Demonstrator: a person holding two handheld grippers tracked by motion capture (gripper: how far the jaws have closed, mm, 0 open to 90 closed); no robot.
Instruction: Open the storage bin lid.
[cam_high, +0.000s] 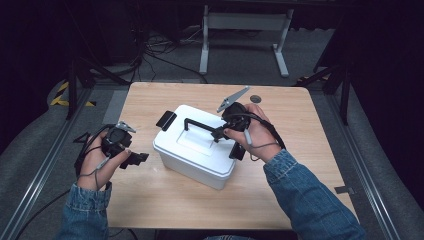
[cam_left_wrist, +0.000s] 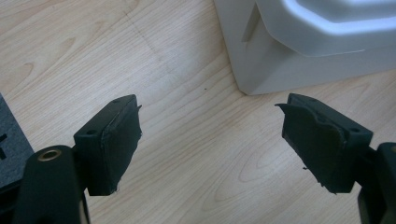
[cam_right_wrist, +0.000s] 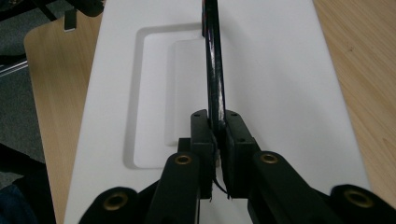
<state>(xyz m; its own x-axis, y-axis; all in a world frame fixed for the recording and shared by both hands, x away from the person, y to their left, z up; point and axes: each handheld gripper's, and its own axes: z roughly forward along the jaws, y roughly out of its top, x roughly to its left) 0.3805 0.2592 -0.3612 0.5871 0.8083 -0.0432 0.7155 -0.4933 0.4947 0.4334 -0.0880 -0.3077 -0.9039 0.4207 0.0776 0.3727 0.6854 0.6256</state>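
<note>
- white rectangular plastic box (cam_high: 194, 150) with recessed lid sits mid-table on the light wooden table (cam_high: 150, 200).
- right gripper (cam_high: 218, 134) over the lid, jaws clamped on the box's thin black raised handle (cam_right_wrist: 214, 70).
- left gripper (cam_high: 141, 158) just left of the box, jaws spread wide, holding nothing, above bare wood.
</note>
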